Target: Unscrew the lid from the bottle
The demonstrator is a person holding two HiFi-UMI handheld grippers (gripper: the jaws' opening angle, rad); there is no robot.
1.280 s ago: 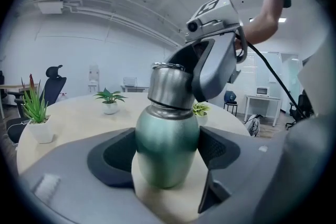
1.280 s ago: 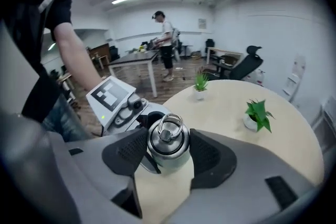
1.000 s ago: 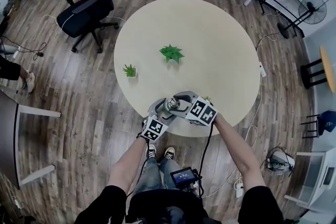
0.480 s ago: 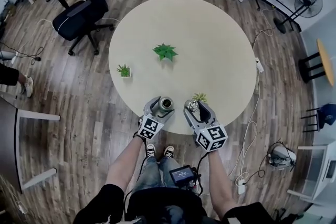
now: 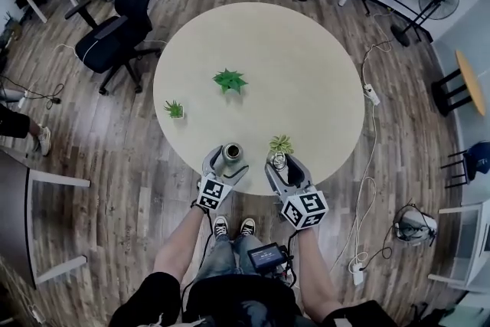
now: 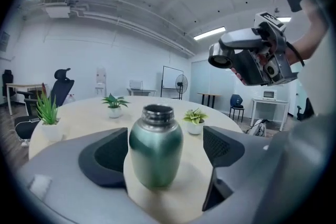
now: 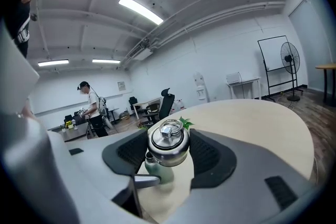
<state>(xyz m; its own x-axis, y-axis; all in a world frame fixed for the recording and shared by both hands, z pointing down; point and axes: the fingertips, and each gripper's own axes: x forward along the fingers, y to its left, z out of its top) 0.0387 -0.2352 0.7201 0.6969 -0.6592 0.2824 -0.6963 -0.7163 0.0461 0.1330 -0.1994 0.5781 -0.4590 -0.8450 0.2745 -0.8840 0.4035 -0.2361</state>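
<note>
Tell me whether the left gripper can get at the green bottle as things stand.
Probably yes. The jaws of the left gripper have just been opening, and the bottle stands upright between them with nothing in the way. The right gripper holds the lid aside.

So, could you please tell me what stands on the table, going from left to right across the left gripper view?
In order: spiky green plant → broad-leaved plant → green bottle, lid off → pale-leaved plant.
</note>
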